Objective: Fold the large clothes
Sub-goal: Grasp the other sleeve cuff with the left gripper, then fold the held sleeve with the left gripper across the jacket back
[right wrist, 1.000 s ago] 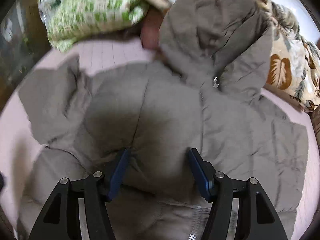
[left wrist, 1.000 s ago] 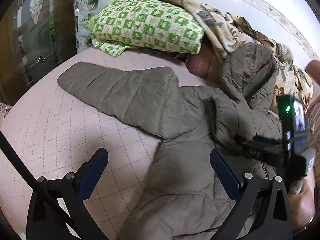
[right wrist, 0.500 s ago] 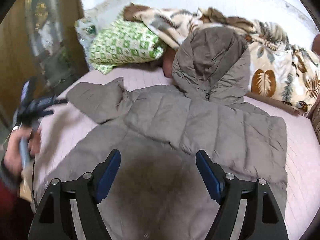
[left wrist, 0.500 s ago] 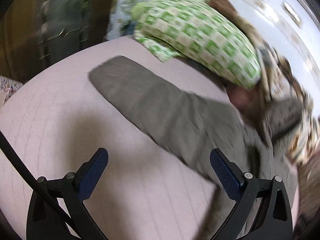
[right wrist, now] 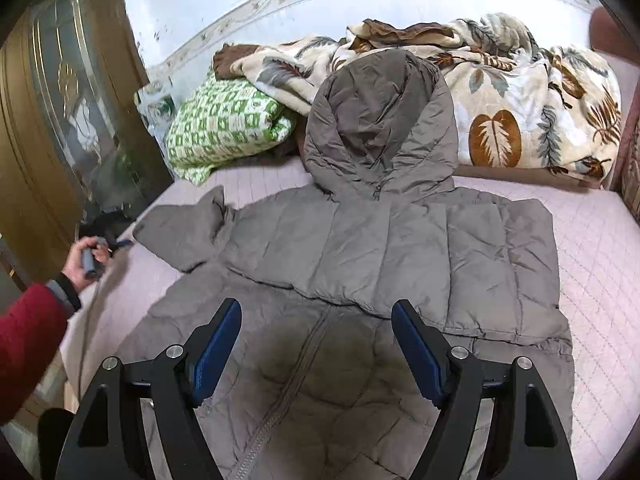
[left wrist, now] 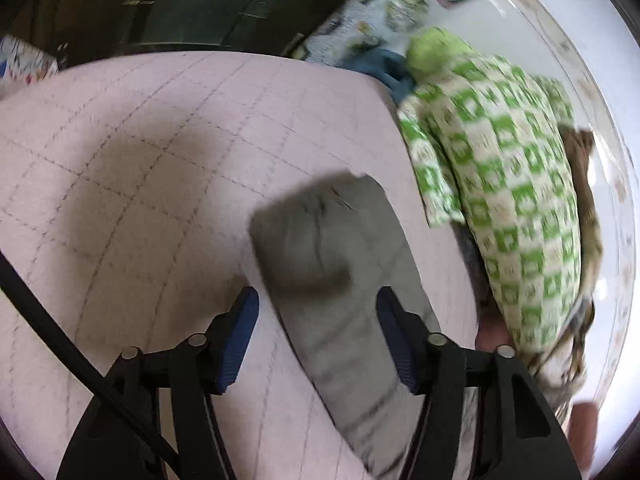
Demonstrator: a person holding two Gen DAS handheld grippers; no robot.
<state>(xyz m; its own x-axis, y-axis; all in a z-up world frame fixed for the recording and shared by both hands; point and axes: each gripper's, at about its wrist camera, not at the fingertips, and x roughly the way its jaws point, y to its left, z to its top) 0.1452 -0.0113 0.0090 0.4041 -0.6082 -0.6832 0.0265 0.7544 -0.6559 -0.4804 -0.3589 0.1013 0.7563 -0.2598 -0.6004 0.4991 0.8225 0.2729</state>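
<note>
A grey quilted hooded jacket (right wrist: 360, 264) lies flat on the pink bed (right wrist: 600, 280), hood (right wrist: 380, 120) up toward the blanket (right wrist: 540, 100) and green pillow (right wrist: 224, 120) — one sleeve (left wrist: 340, 280) stretched out sideways. The left gripper (left wrist: 316, 336) has its jaws about half apart, just closing in, the sleeve's cuff end between them but not yet pinched. The right gripper (right wrist: 316, 344) hangs over the jacket's front — jaws wide, holding nothing.

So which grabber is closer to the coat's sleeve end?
Left. The left gripper straddles the sleeve end; the right gripper hovers over the coat's zipper.
</note>
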